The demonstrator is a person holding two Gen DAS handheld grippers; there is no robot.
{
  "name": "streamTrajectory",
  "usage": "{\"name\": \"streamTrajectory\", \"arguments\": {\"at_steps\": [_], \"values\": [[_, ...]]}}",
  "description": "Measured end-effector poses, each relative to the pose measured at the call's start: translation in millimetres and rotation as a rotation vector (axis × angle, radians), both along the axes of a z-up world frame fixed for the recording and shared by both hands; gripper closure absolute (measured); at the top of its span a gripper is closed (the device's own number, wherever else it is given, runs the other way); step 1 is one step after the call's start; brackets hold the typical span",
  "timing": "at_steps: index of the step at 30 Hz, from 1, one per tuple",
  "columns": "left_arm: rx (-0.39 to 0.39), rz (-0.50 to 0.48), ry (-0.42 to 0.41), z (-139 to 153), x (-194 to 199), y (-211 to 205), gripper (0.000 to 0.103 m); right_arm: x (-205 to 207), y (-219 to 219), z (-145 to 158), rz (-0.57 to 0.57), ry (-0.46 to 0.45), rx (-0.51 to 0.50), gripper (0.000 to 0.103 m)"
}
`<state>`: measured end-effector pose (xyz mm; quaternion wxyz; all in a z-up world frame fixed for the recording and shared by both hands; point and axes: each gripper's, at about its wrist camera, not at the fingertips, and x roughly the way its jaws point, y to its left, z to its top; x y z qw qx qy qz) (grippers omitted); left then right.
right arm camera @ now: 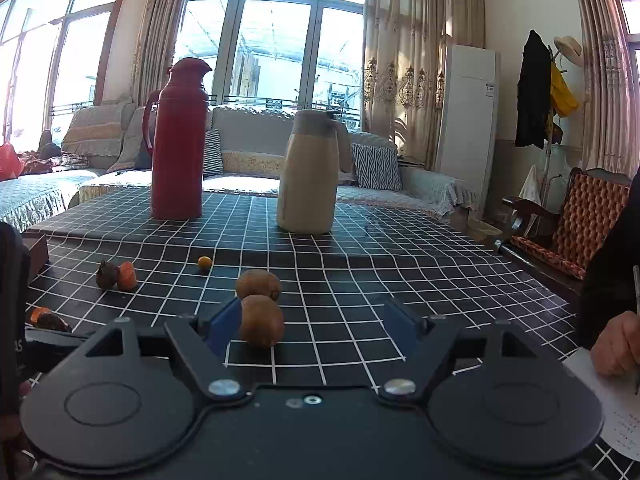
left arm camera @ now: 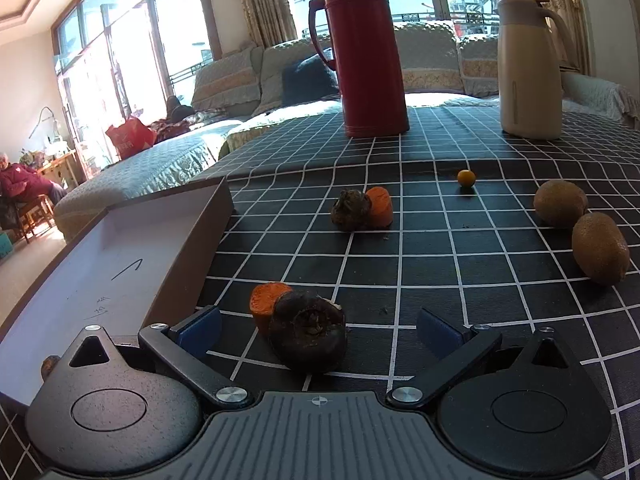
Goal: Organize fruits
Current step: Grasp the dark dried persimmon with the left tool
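Approach stage, nothing held. Left gripper [left arm camera: 318, 330] spread around dark water chestnut [left arm camera: 307, 338], just right of open box [left arm camera: 120, 256], pads clear. Right gripper [right arm camera: 314, 322] spread, near kiwi [right arm camera: 262, 321] by its left pad. Next: close, lift, carry to box.

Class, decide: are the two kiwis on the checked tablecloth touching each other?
Cannot tell. In both wrist views the near kiwi overlaps the far kiwi, so neither shows contact or a gap plainly.
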<state>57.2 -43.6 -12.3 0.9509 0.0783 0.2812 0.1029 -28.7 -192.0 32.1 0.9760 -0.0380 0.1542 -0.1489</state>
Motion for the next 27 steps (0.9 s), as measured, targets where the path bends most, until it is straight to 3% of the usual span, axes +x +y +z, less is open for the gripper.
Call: {"name": "streamTrajectory", "arguments": {"at_steps": [7,11,15,16,17,18,22,27], "values": [[-0.023,0.112,0.043,-8,15,-2,0.001,-3,-7,0,0.021,0.012,0.020,0.025],[0.024,0.209,0.010,-5,11,0,0.001,-5,-7,-1,0.038,0.015,0.018,0.025],[0.013,0.164,0.037,-5,14,-5,0.001,-5,-5,-3,0.051,0.021,0.016,0.025],[0.003,0.157,0.046,-6,15,-5,0.004,-6,-4,-4,0.054,0.022,0.013,0.025],[-0.017,0.140,0.052,-6,17,-5,0.026,-5,-3,-5,0.056,0.023,0.010,0.025],[-0.043,0.121,0.068,-6,19,-4,0.036,-6,-3,-5,0.057,0.027,0.005,0.025],[-0.088,0.120,0.074,-4,23,1,0.050,-5,-2,-7,0.060,0.040,0.004,0.025],[-0.088,0.127,0.073,-4,21,4,0.055,-5,-2,-6,0.060,0.037,0.011,0.025]]}}
